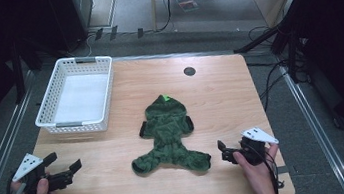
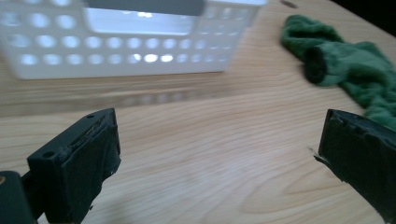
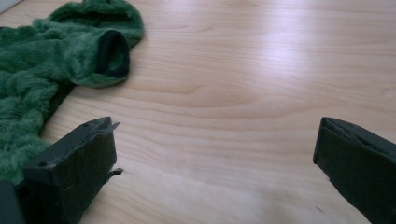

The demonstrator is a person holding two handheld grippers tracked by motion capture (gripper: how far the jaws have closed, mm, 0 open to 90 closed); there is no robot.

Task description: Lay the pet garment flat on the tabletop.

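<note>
fuzzy green hooded garment [image 1: 167, 135] lies spread flat mid-table, hood pointing away.

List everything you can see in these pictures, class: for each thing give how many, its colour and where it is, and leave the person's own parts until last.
garment: one, fuzzy green with black cuffs and a hood, spread flat at the middle of the table
basket: one, white with holes in its walls, at the table's far left corner, nothing in it
table: one, light wood, with a small dark round hole near its far edge
cables: several, black, on the grey floor to the right of the table
left hand-held gripper: one, black with a grey plate, jaws open, over the near left of the table
right hand-held gripper: one, black with a grey plate, jaws open, beside the garment's near right leg
</note>
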